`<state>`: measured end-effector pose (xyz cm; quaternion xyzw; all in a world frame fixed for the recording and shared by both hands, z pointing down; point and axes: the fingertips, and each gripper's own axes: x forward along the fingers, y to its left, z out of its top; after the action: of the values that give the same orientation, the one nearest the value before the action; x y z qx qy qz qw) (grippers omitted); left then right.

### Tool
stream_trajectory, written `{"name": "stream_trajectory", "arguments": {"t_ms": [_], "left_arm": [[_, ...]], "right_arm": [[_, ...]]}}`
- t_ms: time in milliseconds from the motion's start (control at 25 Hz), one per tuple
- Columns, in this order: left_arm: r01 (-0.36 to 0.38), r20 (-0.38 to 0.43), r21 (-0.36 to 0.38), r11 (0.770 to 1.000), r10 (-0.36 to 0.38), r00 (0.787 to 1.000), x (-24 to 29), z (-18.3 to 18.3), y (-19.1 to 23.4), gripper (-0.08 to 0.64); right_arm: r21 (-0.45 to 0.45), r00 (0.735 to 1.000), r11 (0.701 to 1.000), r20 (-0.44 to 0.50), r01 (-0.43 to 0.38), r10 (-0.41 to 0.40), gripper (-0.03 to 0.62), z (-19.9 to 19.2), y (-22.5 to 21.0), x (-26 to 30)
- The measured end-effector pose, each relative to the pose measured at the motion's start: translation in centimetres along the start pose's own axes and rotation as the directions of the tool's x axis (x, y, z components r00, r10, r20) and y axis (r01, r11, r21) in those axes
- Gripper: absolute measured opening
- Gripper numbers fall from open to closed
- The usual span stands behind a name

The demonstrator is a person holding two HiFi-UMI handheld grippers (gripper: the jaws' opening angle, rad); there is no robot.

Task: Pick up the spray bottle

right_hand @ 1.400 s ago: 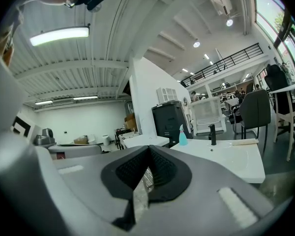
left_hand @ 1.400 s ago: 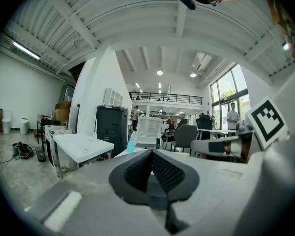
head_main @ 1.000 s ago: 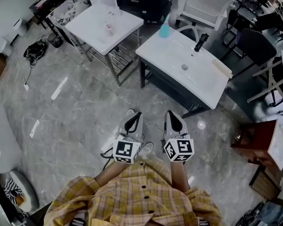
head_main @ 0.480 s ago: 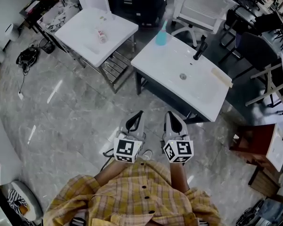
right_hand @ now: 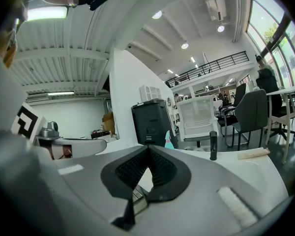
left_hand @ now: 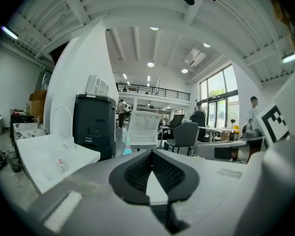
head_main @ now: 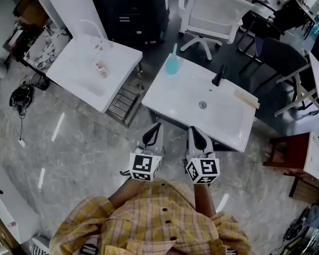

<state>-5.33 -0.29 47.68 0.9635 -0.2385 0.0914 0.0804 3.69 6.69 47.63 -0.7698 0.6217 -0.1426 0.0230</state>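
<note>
Two grippers to log, and neither carries anything. The left hand-held gripper (head_main: 152, 136) has its jaws closed tip to tip, with nothing between the pads. The right hand-held gripper (head_main: 198, 138) reads the same in its own view: jaws together, nothing gripped. We hold both side by side just short of the near edge of the white desk (head_main: 175, 97).

Task object: the spray bottle (head_main: 171, 64), pale blue, stands upright at the far left corner of the desk. It is beside no other item and well apart from both grippers. It also shows past the jaws in the left gripper view (left_hand: 127, 146) and in the right gripper view (right_hand: 169, 140), small and distant in each. The black tap (head_main: 219, 76) stands along the desk's far edge, to the right of the bottle. A white chair (head_main: 212, 12) sits beyond the desk's far side.

Progress, in our judgement: nothing of the pick-up proper is done. The bottle is untouched on the desk, and we rate this the approach stage only.

Left to do:
- reach across the desk to its far left corner
- open one pair of jaws
- set the pads either side of the bottle's body
- close and lift clear

The left hand-held gripper looks the nearer of the two to that corner.
</note>
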Motion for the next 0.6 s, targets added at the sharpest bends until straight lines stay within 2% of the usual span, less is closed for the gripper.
{"name": "stream_trajectory", "arguments": {"t_ms": [360,600], "left_arm": [[0.116,-0.011,0.009,0.993,-0.116,0.993,5.7,2.1,4.8,0.0],[0.139,-0.013,-0.003,0.99,-0.139,0.99,7.6,2.1,6.3,0.0]], "right_arm": [[0.017,0.993,0.993,-0.001,0.115,-0.115,0.0,1.7,-0.6,6.6],[0.015,0.985,0.985,-0.021,0.17,-0.169,0.0,1.7,-1.4,8.2]]}}
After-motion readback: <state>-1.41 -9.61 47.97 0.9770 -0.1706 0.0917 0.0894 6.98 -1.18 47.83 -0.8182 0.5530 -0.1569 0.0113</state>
